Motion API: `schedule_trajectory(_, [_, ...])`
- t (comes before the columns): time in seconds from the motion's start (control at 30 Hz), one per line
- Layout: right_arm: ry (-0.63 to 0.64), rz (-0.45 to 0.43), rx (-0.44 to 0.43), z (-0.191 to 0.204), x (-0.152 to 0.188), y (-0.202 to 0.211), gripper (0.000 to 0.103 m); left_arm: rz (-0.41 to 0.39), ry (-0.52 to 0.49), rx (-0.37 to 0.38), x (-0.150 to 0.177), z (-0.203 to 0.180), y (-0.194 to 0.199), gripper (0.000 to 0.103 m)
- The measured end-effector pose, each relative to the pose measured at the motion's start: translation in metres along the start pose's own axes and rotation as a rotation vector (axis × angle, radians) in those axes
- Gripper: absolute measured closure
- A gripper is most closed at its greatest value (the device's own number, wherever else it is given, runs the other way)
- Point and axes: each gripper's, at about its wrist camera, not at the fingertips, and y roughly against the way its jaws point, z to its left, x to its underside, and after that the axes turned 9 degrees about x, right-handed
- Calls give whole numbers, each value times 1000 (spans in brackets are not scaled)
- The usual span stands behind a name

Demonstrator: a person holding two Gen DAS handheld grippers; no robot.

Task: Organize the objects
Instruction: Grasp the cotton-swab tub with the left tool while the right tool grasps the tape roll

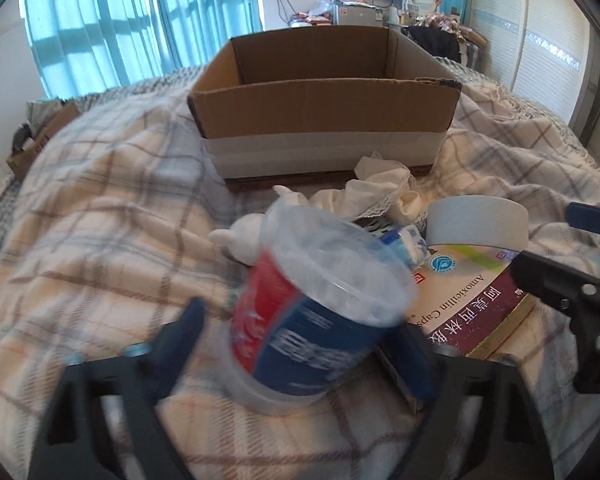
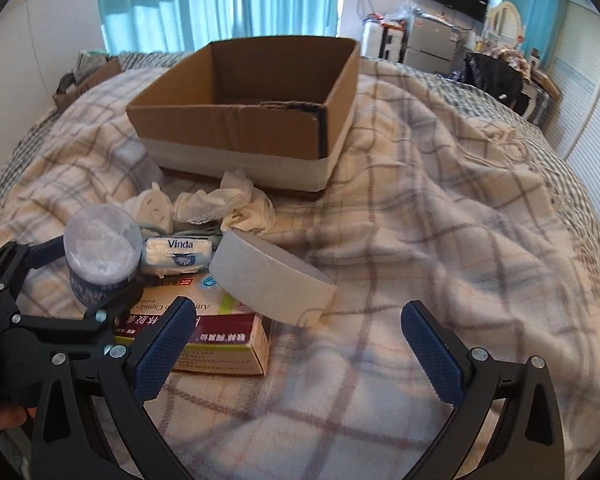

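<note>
A: The cup looks light, thin plastic (crushable); take it low on the wall; red-and-blue label, clear lid; it sits at 6 o'clock from the cardboard box.

B: Left gripper brackets it, contact unclear from blur; right gripper gapes, holding nothing.

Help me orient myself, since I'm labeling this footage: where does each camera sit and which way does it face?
Left wrist: sits on the left gripper, looking forward over the bed at the cardboard box; its own fingers flank a blurred cup, and the right gripper shows at the right edge.
Right wrist: sits on the right gripper, facing the same box from further right; its own open fingers show, with the left gripper around the cup.
Shared: box, cup, medicine box, tape roll, plaid blanket.
</note>
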Motion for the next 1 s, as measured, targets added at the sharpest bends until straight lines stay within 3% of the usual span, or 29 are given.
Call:
schedule_trajectory(0.17, [116, 49, -3, 17, -10, -16, 0, -39, 18, 57, -1, 3, 9, 31])
schedule_trajectory(0.33, [183, 57, 38, 23, -22, -30, 3, -129, 83, 76, -5, 17, 33, 32])
schedule_trajectory(0.5, [218, 80, 53, 29, -24, -44, 24, -173, 121, 70, -10, 30, 47, 32])
schedule_trajectory(0.6, [222, 48, 76, 30, -22, -37, 56, -182, 141, 88, -9, 35, 51, 33])
schedule_trajectory(1.0, [117, -111, 104, 8, -22, 26, 74, -238, 113, 93, -5, 27, 94, 33])
